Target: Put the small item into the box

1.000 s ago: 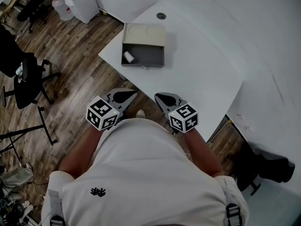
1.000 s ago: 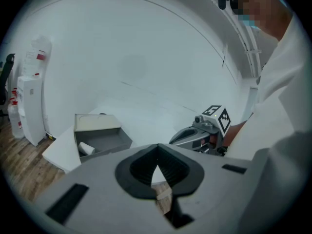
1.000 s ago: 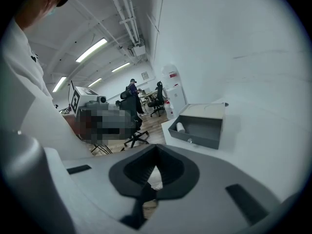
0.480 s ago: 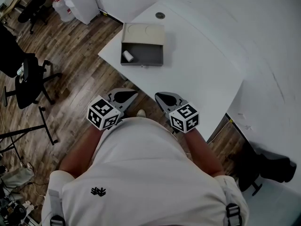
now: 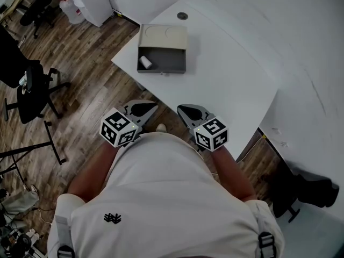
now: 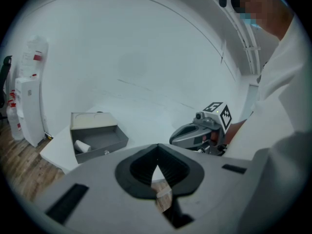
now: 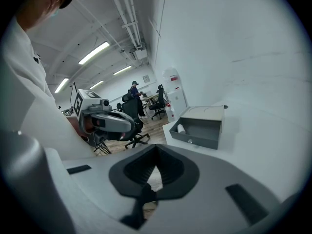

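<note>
A grey box stands open on the white table, its lid folded back. Inside it, at the left end, lies a small white cylinder. Both grippers hang close to the person's body, short of the table's near edge and well away from the box. My left gripper is shut and holds nothing, and the same goes for my right gripper. The left gripper view shows its shut jaws, the box, the cylinder and the right gripper. The right gripper view shows the box and the left gripper.
A round cable hole sits in the table behind the box. Office chairs stand on the wooden floor at left, a white cabinet at the back left. A dark stand base lies at lower right.
</note>
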Demonstrator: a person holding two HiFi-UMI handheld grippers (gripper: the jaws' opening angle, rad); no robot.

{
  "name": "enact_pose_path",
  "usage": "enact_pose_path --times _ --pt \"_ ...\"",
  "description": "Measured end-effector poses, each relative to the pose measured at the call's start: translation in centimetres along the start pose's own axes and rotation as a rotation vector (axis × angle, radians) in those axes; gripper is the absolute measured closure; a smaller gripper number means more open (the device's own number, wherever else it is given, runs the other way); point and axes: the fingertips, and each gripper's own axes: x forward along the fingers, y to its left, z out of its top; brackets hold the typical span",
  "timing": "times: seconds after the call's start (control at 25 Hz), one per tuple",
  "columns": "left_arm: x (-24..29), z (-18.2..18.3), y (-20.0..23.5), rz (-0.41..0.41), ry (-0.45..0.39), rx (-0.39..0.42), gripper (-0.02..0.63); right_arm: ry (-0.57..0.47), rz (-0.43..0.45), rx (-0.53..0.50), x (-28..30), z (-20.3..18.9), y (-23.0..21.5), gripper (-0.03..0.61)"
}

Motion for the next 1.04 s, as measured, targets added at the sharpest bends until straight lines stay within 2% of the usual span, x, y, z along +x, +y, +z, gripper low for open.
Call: enact_pose_path --times 0.6,1.04 --pt "-0.3 -1.2 0.2 0.028 0.014 -0.032 0.606 0.026 0.019 -0.010 0.7 -0.9 0.2 0.572" --pt "0.3 -1.0 1.4 0.005 0.028 -0.030 0.606 0.021 -0.004 -0.006 1.5 -0.3 -0.7 0.573"
